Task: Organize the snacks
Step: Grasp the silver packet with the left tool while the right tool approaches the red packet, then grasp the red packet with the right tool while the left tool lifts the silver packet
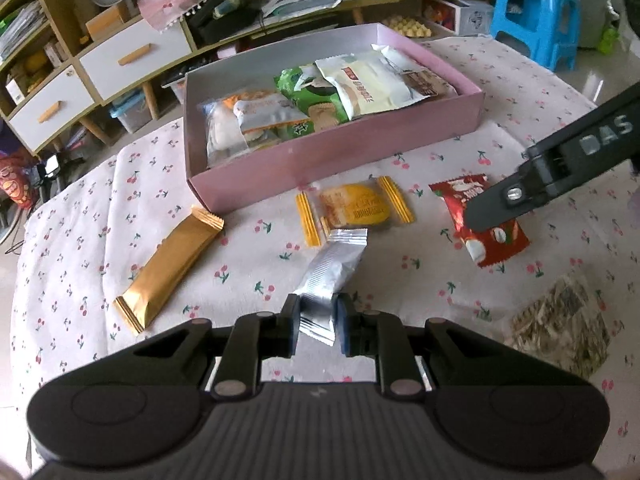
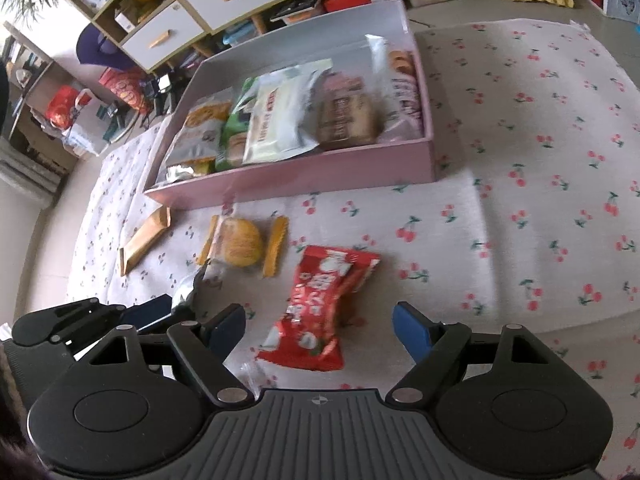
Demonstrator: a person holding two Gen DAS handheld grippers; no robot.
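Note:
A pink box (image 1: 340,160) (image 2: 320,176) holding several snack packets sits at the far side of the cherry-print cloth. My left gripper (image 1: 318,322) is shut on the near end of a silver packet (image 1: 334,268), which shows partly in the right wrist view (image 2: 186,294). My right gripper (image 2: 320,330) is open, its pads on either side of a red packet (image 2: 320,312) (image 1: 498,240) lying on the cloth. A yellow cake packet (image 1: 356,208) (image 2: 242,246) and a gold bar (image 1: 168,268) (image 2: 146,236) lie in front of the box.
A clear bag of brown seeds (image 1: 560,320) lies at the near right. Shelves with white drawers (image 1: 132,60) and clutter stand behind the table. A blue stool (image 1: 536,12) stands at the far right.

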